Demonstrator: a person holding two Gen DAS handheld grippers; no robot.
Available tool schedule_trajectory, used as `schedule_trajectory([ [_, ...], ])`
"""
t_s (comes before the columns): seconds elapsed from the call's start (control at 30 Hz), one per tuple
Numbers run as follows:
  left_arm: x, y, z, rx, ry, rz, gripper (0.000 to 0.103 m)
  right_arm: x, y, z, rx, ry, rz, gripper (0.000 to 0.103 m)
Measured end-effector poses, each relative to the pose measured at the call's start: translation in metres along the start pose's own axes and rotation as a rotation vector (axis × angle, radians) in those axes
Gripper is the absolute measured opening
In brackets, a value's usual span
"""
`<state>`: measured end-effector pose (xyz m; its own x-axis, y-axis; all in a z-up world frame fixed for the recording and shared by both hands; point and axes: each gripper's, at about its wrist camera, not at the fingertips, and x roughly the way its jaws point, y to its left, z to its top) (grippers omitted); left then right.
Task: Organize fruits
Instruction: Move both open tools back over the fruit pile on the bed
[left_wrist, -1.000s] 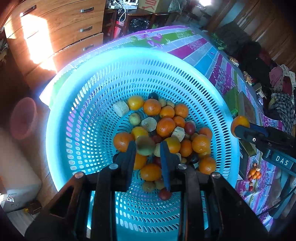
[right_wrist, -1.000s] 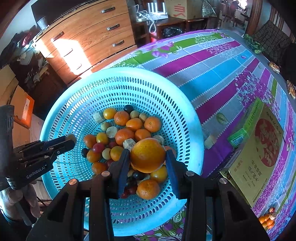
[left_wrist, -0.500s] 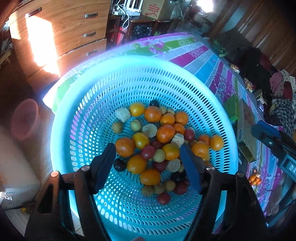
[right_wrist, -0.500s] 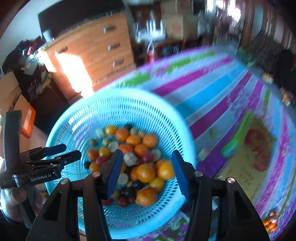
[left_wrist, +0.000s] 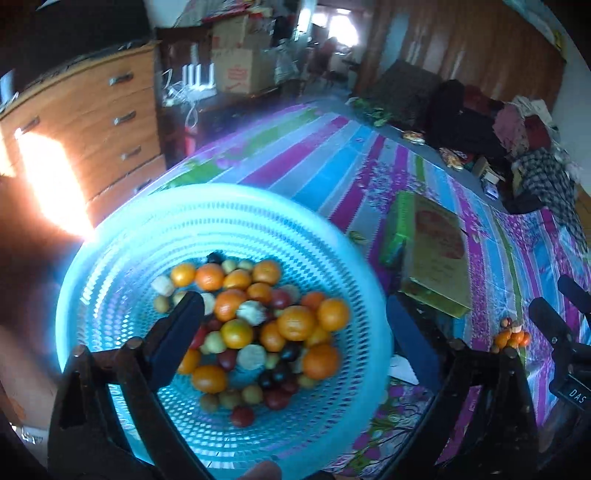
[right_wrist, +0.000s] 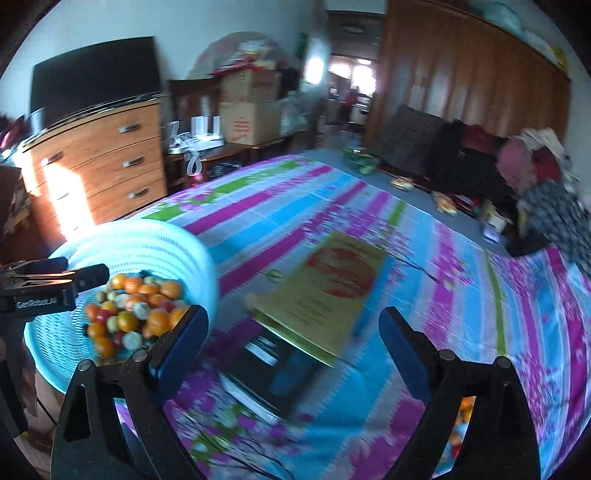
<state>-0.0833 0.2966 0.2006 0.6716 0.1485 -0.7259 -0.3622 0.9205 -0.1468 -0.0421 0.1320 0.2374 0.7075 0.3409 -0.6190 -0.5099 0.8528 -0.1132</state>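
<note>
Only L view shows small fruit pile (left_wrist: 511, 338), both grippers' fingers opening wide, empty, basket (left_wrist: 110, 258) beside box (right_wrist: 332, 291).

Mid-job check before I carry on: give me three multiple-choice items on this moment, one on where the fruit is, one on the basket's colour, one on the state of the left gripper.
1. Where does the main pile of fruit lie?
A. in the basket
B. on the flat box
C. in a drawer

2. What colour is the basket?
A. red
B. light blue
C. black

3. What is between the fingers of the left gripper?
A. an orange, clamped
B. a knife
C. nothing held

Answers:
1 A, the oranges and smaller fruit sit heaped on the basket's perforated bottom.
2 B, its rim and walls show pale blue in both wrist views.
3 C, the jaws are opening wide and the fruit seen between them lies loose in the basket below.
</note>
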Motion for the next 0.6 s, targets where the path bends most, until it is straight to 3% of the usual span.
schedule_trajectory([
  [0.4, -0.002, -0.108, -0.015, 0.192, 0.011, -0.115, 0.103, -0.036, -0.085, -0.042, 0.106, 0.012, -0.095, 0.095],
  [0.6, -0.001, -0.135, -0.023, 0.19, -0.006, -0.136, 0.103, -0.046, -0.116, -0.062, 0.164, 0.018, -0.11, 0.096],
])
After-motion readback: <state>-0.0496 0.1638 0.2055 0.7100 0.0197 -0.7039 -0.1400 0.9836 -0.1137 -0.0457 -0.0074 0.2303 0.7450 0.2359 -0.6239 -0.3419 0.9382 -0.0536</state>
